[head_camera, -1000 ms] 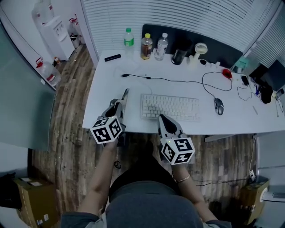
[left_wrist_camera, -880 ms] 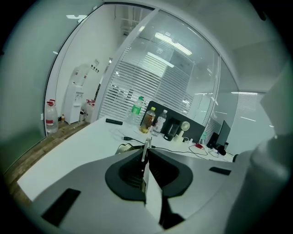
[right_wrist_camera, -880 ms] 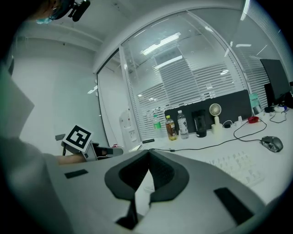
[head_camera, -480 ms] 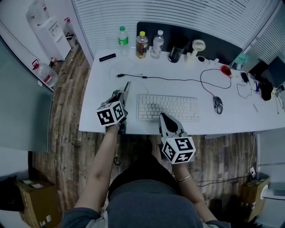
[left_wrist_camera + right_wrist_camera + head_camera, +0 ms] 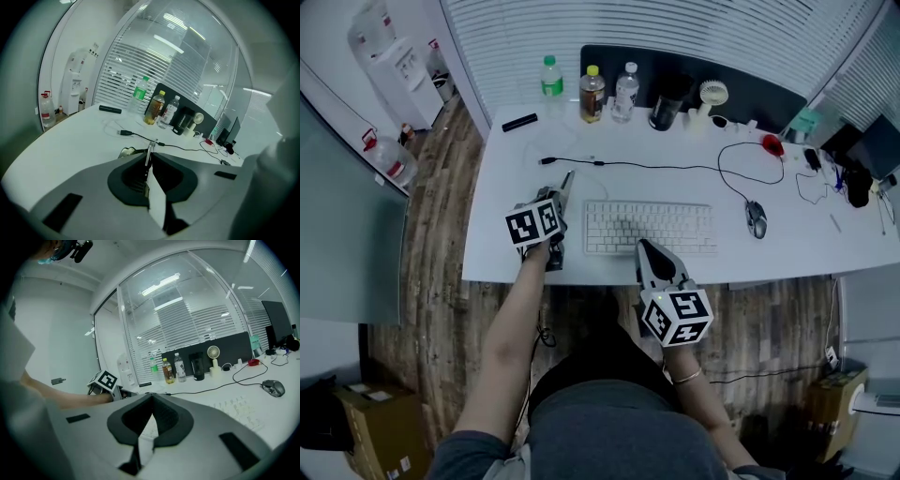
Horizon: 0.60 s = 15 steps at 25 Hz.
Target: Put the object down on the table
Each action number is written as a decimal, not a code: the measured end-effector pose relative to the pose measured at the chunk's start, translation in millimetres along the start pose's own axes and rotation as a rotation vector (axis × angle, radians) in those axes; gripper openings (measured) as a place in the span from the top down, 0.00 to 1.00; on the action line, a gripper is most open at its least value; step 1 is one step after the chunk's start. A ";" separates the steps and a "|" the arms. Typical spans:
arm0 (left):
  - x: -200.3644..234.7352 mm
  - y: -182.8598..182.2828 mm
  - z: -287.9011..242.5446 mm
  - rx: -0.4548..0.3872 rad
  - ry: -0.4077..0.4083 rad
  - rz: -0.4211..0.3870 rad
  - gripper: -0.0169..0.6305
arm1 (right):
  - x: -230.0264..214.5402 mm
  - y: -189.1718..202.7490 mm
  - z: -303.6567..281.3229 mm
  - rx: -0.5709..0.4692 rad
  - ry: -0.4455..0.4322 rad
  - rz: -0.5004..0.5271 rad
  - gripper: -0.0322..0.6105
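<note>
My left gripper (image 5: 563,187) hangs over the left part of the white table (image 5: 502,220), just left of the keyboard. It is shut on a thin flat metallic object (image 5: 569,174) that sticks out a little past the fingertips. In the left gripper view the jaws (image 5: 150,151) are pressed together, with the thin strip (image 5: 150,145) edge-on between them, above the table near a black cable. My right gripper (image 5: 643,249) is at the table's front edge by the keyboard, with its cube lower. Its jaws (image 5: 152,395) are shut with nothing between them.
A white keyboard (image 5: 647,228) lies mid-table, a mouse (image 5: 756,218) to its right. A black cable (image 5: 656,167) runs across behind them. Three bottles (image 5: 592,94), a dark cup (image 5: 666,101) and a small fan (image 5: 711,97) line the far edge. A black bar (image 5: 519,122) lies at far left.
My left gripper has moved forward from the table's front edge to over the table beside the keyboard, still shut on the thin object. The right gripper has stayed put.
</note>
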<state>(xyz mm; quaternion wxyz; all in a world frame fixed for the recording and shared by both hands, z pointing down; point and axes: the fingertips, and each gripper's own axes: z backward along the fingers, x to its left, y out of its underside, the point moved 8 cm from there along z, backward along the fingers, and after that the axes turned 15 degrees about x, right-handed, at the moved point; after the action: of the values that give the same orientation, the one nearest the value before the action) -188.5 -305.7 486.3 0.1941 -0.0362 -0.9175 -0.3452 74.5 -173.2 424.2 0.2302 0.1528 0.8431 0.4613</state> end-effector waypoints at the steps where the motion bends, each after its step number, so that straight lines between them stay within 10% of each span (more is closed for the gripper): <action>1: 1.8 -1.4 -1.9 0.008 0.000 0.005 0.91 | 0.1 -0.1 0.1 0.000 0.002 0.000 0.95; 15: 14.1 -3.0 -30.7 0.115 -0.006 0.046 0.91 | -4.0 1.0 -2.4 0.019 0.026 -0.008 0.95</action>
<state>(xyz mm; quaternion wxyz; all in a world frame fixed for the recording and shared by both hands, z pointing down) -191.9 -328.9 510.8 0.2008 -0.0470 -0.9354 -0.2873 76.8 -176.2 427.2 0.2195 0.1456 0.8509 0.4546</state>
